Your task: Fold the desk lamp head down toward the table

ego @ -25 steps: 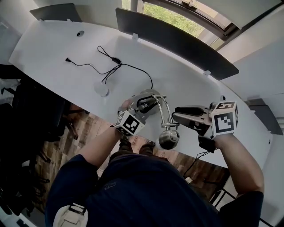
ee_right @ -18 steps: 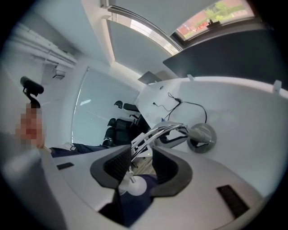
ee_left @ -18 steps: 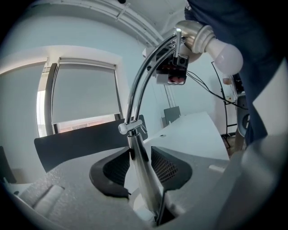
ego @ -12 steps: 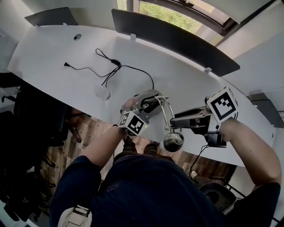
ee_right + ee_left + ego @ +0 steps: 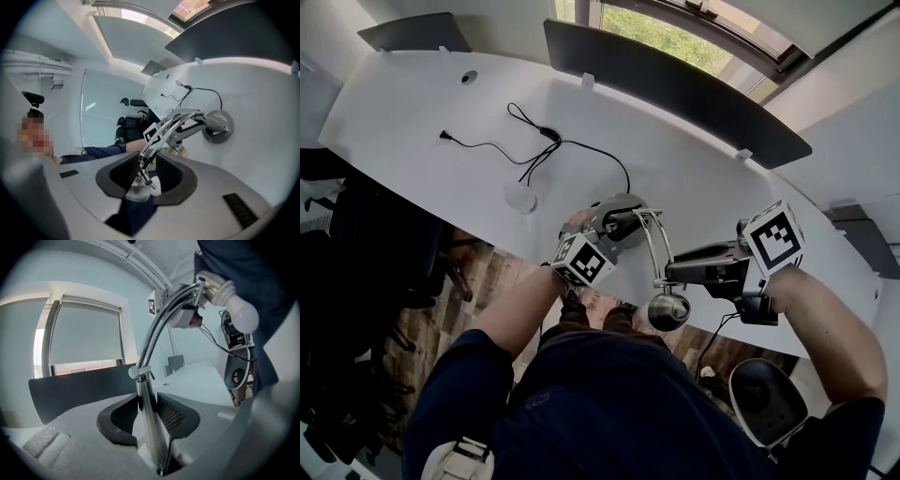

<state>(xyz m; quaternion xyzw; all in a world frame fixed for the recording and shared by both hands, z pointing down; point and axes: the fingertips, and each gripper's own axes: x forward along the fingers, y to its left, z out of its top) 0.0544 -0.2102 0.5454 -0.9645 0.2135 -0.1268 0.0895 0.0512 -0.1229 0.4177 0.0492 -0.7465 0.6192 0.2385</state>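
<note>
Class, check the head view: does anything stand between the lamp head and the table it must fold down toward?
Nothing visible does. The lamp head hangs by the table's near edge; the black cable lies well beyond the lamp base.

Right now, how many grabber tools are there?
2. The left tool is shut on the lamp post; the right tool is closing its jaws around the lamp arm beside the lamp head. None seems hidden.

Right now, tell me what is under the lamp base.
The lamp base stands on the white desk; the patch directly beneath is covered by the base itself.
</note>
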